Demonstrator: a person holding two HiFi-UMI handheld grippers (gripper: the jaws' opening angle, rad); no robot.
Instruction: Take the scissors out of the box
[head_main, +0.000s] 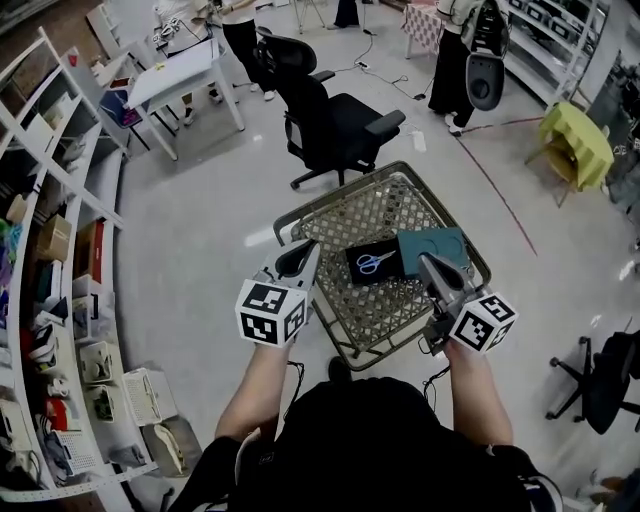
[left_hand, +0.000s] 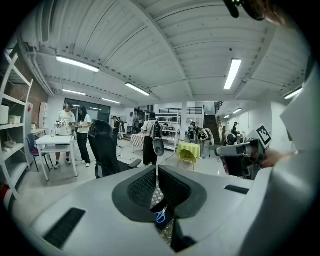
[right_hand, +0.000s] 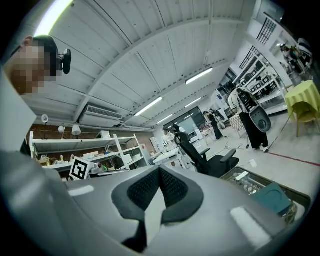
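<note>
The scissors (head_main: 373, 263) lie in the box (head_main: 392, 276), which sits in the basket (head_main: 372, 214). The lid (head_main: 435, 248) lies just right of the box, in the same basket. The left gripper (head_main: 311, 247) is above the basket's left rim, the right gripper (head_main: 426, 261) above its right side. The chair (head_main: 335, 120) stands behind the basket.

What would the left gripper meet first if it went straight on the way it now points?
Probably the dark box holding the blue scissors in the wire basket: it shows just beyond the left gripper and its jaws. Depth is unclear, so it might pass above.
</note>
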